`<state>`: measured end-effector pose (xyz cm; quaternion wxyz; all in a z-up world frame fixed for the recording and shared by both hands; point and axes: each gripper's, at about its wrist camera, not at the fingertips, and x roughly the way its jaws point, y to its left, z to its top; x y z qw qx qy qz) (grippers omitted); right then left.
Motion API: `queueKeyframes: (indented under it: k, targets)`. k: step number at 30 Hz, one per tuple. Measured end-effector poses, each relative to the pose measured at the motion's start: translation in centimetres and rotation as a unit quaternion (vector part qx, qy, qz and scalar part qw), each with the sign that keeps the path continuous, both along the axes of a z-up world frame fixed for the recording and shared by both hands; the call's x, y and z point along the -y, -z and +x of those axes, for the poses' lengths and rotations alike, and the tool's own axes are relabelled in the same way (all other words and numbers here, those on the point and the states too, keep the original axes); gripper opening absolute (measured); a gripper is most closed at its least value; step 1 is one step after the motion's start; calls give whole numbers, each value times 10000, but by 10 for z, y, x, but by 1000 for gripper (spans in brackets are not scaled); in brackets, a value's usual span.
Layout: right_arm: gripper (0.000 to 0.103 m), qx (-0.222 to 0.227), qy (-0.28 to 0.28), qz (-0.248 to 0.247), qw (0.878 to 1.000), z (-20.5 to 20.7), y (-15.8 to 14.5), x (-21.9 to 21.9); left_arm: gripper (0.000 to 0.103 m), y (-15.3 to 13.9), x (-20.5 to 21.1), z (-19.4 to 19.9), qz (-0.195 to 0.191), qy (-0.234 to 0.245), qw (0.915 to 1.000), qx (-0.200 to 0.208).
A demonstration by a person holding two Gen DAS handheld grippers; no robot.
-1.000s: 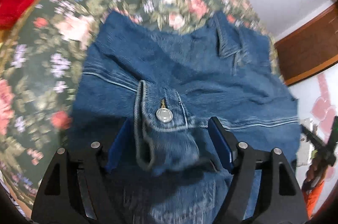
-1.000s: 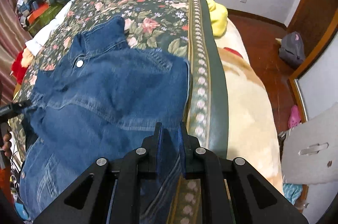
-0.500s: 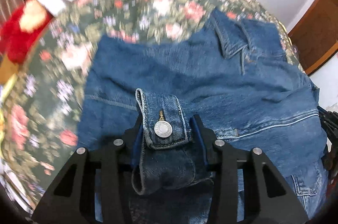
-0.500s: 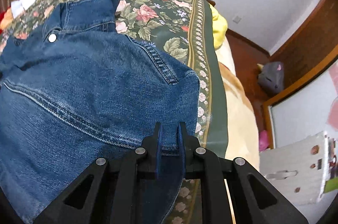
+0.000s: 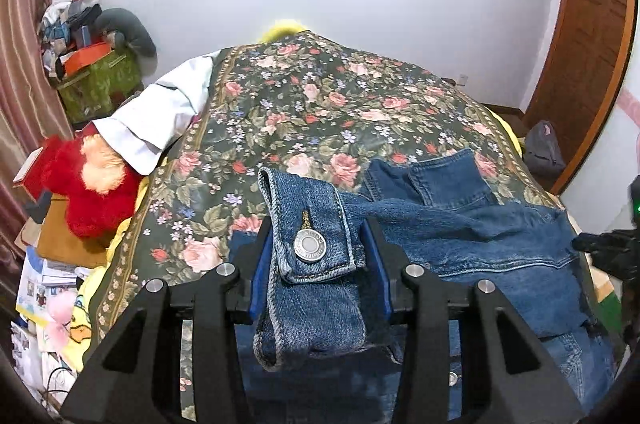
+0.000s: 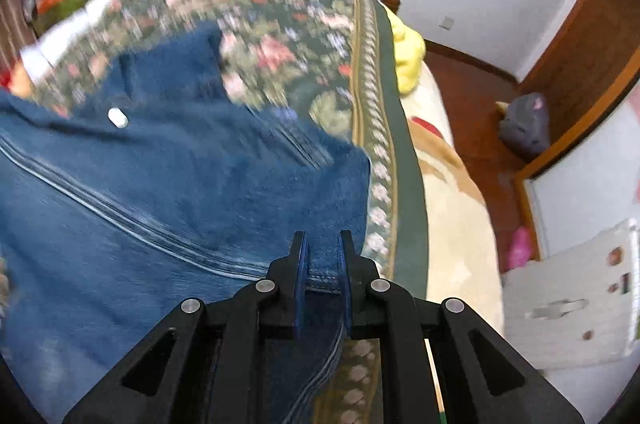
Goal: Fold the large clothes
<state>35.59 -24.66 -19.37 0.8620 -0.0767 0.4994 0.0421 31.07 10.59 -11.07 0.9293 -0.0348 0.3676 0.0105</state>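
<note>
A blue denim jacket [image 5: 472,236] lies on the floral bedspread [image 5: 320,103], collar toward the far end. My left gripper [image 5: 316,244] is shut on the jacket's sleeve cuff [image 5: 308,220], which stands up between the blue pads with its metal button [image 5: 308,244] facing the camera; the sleeve hangs lifted off the bed. In the right wrist view, my right gripper [image 6: 322,266] is shut on the denim jacket [image 6: 160,191] at its hem near the bedspread's [image 6: 360,71] bordered right edge. That view is blurred. The other gripper's black body [image 5: 612,256] shows at the left wrist view's right edge.
A white garment [image 5: 160,111] and a red plush toy [image 5: 88,179] sit at the bed's left side. Boxes and clutter [image 5: 88,63] pile in the far left corner. A yellow blanket [image 6: 408,55] and beige blanket [image 6: 452,207] hang off the right side. A grey bag [image 6: 524,123] lies by the wooden door.
My left gripper closed on the sleeve cuff and rose with it, lifting the sleeve off the jacket. The right gripper kept its grip on the hem and shifted slightly.
</note>
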Motion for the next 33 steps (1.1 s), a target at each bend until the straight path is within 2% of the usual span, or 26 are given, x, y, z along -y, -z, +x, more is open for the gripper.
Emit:
queueKeyframes:
  k: [5, 9, 12, 15, 16, 18, 19, 20, 21, 22, 23, 26, 29, 33]
  targets:
    - [10, 195, -194, 83, 9996, -12, -17, -11, 42, 21, -26, -3, -135, -357, 9990, -227]
    - [10, -12, -314, 2, 9995, -12, 2, -19, 42, 53, -51, -6, -405, -646, 9953, -590]
    - [10, -317, -396, -257, 9984, -8, 31, -25, 42, 88, -57, -6, -238, -727, 9920, -1003]
    - [10, -241, -555, -524, 9968, -9, 49, -33, 44, 127, -56, -4, -270, -657, 9856, -1537]
    - [10, -155, -611, -667, 9958, -12, 50, -36, 48, 139, -52, -3, -161, -648, 9835, -1679]
    - [10, -63, -704, -948, 9930, -15, 51, -42, 58, 149, -45, -5, 157, -610, 9841, -1661]
    - [18, 0, -721, -1158, 9906, -17, 51, -44, 65, 152, -42, -6, 334, -631, 9839, -1638]
    - [40, 116, -675, -1429, 9874, -19, 51, -45, 66, 154, -41, -6, 405, -645, 9836, -1635]
    - [56, 285, -580, -1729, 9828, -22, 51, -44, 66, 154, -41, -7, 395, -641, 9838, -1627]
    - [81, 552, -441, -2022, 9768, -24, 49, -39, 66, 153, -42, -8, 352, -626, 9840, -1629]
    - [87, 614, -414, -1980, 9774, -25, 47, -34, 66, 153, -43, -9, 305, -607, 9840, -1649]
    - [87, 313, -213, -1024, 9940, -23, 38, -1, 69, 147, -51, -14, 107, -569, 9832, -1732]
    - [87, 152, -78, -515, 9985, -21, 28, 17, 69, 133, -60, -20, -157, -528, 9836, -1717]
    - [87, 182, -66, 213, 9996, -20, 10, 28, 72, 103, -77, -24, -163, -646, 9871, -1455]
